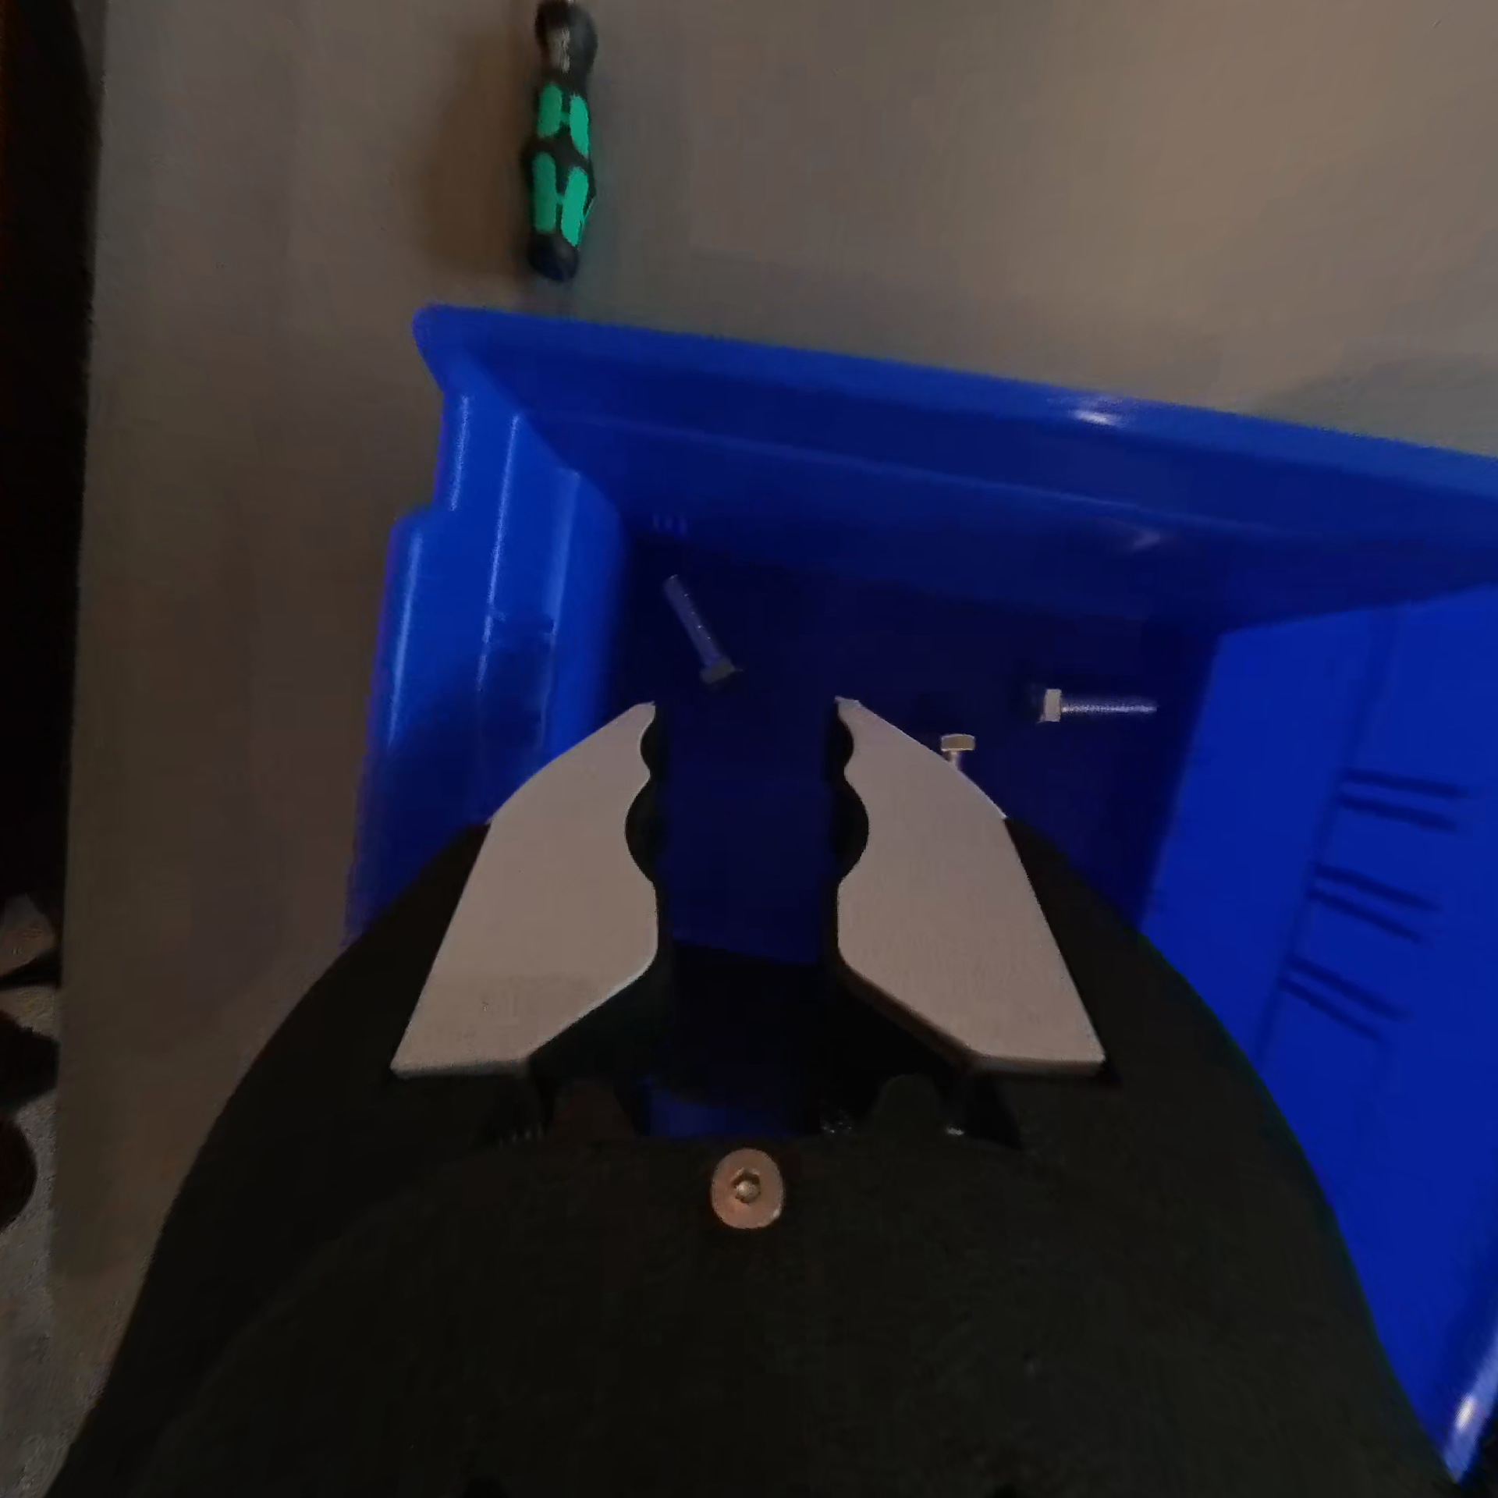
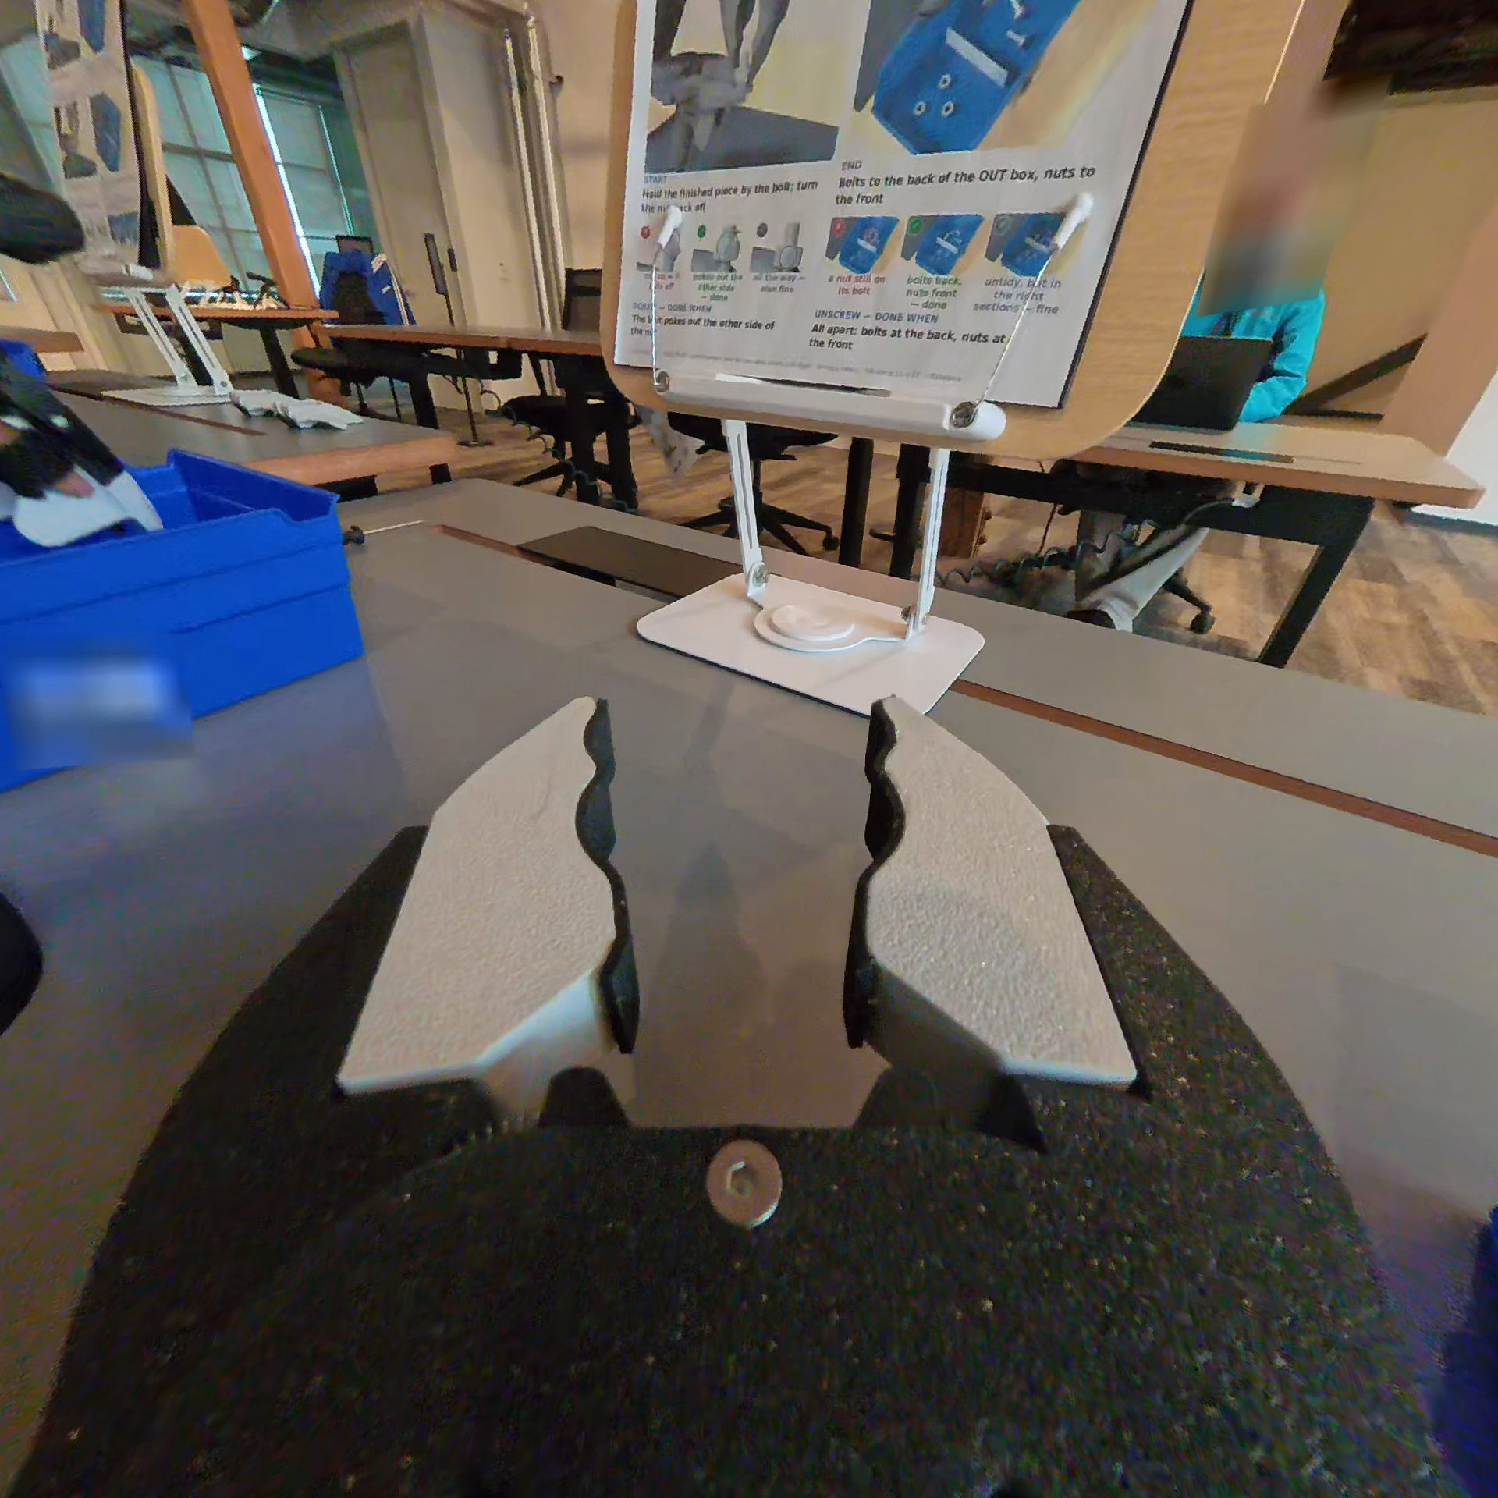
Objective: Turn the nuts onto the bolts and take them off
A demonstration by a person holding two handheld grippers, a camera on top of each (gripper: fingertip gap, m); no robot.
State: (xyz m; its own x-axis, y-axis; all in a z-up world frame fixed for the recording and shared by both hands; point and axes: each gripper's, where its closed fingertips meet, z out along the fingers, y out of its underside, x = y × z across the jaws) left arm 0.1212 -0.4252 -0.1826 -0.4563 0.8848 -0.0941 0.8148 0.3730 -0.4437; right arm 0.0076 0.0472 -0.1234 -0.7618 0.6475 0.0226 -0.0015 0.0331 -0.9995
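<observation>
In the left wrist view my left gripper [image 1: 744, 707] is open and empty, pointing down into a blue bin [image 1: 932, 454]. Three silver bolts lie on the bin floor: one [image 1: 699, 634] just beyond the left fingertip, one [image 1: 1090, 707] to the right, and a small one [image 1: 956, 746] beside the right finger. I cannot make out any nuts. In the right wrist view my right gripper [image 2: 739, 712] is open and empty, low over the grey table [image 2: 502, 648]. The blue bin [image 2: 186, 567] sits at the left, with the left gripper [image 2: 73, 494] reaching into it.
A green and black screwdriver [image 1: 561, 146] lies on the table beyond the bin. A white stand [image 2: 811, 640] holding an instruction sheet on a wooden board [image 2: 875, 203] stands ahead of the right gripper. A person sits with a laptop [image 2: 1208, 381] at a far desk. Some 50 cm of space lies between my two pairs of fingers.
</observation>
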